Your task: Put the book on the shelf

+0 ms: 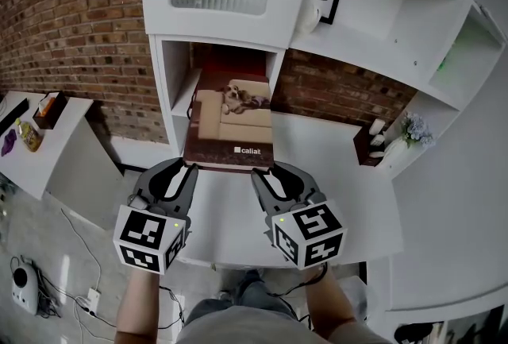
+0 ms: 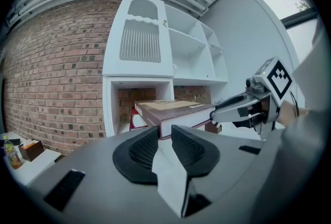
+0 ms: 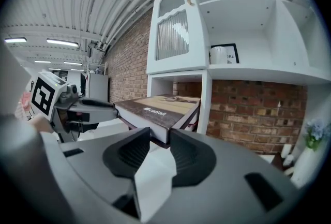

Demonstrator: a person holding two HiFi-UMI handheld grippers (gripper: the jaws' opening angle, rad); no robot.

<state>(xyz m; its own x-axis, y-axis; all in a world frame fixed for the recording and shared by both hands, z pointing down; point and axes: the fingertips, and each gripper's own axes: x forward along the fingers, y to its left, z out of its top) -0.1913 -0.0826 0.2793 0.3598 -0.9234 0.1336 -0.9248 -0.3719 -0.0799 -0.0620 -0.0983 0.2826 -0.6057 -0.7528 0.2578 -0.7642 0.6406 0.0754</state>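
The book (image 1: 230,124) is being fed flat into the lower opening of the white shelf (image 1: 169,76), far end inside. The left gripper (image 1: 184,174) and right gripper (image 1: 266,177) jaws each pinch a near corner. Next, I'd judge: push it level and deeper, then release.

The right gripper (image 3: 160,137) clamps the book (image 3: 158,105) at its near corner, the left gripper (image 3: 106,106) further left; the book's far end meets the shelf (image 3: 178,70) opening.

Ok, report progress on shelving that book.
Done: the book is up, held level, with its far end entering the lower shelf compartment. In hand: left gripper and right gripper clamp its near corners. Left: push it fully in, then release.
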